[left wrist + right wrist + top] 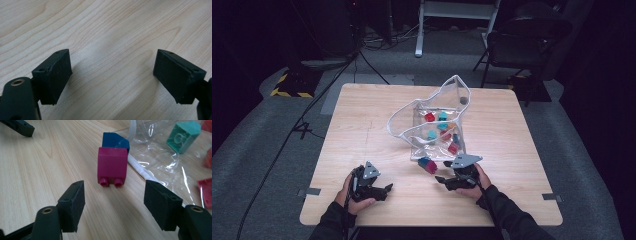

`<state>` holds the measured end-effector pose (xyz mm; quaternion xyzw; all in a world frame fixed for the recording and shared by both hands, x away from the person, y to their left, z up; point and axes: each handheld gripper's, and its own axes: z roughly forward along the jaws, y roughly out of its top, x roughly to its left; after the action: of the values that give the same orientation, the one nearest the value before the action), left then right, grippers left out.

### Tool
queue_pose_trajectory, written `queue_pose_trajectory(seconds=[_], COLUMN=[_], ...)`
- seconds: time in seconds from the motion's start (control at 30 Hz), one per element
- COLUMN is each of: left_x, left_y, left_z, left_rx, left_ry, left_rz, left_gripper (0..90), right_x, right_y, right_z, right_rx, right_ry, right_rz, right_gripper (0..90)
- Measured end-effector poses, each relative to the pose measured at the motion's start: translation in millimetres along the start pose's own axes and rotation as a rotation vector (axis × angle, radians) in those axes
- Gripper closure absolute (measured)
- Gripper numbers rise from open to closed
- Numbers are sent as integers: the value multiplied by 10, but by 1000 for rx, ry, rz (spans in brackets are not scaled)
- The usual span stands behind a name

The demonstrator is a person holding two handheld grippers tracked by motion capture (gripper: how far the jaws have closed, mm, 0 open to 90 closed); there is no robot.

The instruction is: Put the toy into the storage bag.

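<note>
Presently, catalogued as follows.

Risk, slip: the magenta brick [112,165] lies on its side with its studs toward the right tongs [114,206]; pads closing off-centre would likely twist it or skid it across the worktop [362,130].
Risk, partner piece: a blue brick [115,142] sits touching it at the back (whether the two are clipped together I cannot tell); a pinch on the magenta one alone could drag or knock the blue one loose.
Risk, bag: the clear bag [432,122] has its white zip edge [140,168] just beside the pair; a jaw running wide on that side could catch the film and pull the whole bag.
Item, location: magenta and blue bricks rest on the bare worktop at the near edge of the bag, outside it.
Item, relative to tongs: ahead of the right tongs, roughly centred on the gap, apart from both pads.
Right tongs, state: jaws parted wider than the brick, holding nothing.
Left tongs [112,75], state: jaws wide apart over bare wood, holding nothing; resting near the front edge, well apart from the bricks.
Bag contents: teal brick [183,136] and several red ones [206,191], loose inside.
</note>
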<state>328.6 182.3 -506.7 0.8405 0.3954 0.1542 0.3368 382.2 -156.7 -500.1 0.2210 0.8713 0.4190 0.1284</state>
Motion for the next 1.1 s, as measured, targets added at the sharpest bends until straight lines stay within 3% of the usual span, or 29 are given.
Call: queue_pose_trajectory(seconds=[0.4, 0.77, 0.97, 1.1], left_x=[0, 0, 0, 0], left_y=[0, 0, 0, 0], left_z=[0, 0, 0, 0], left_rx=[0, 0, 0, 0], left_ry=[0, 0, 0, -1], left_rz=[0, -1, 0, -1], left_gripper=[155, 154, 154, 154], right_x=[60, 71, 76, 73], right_y=[144, 182, 188, 186], right_z=[211, 295, 306, 297], right_rx=[13, 27, 36, 38], right_ry=[6, -59, -66, -60], right_rz=[1, 3, -2, -7], right_gripper=[346, 457, 575, 589])
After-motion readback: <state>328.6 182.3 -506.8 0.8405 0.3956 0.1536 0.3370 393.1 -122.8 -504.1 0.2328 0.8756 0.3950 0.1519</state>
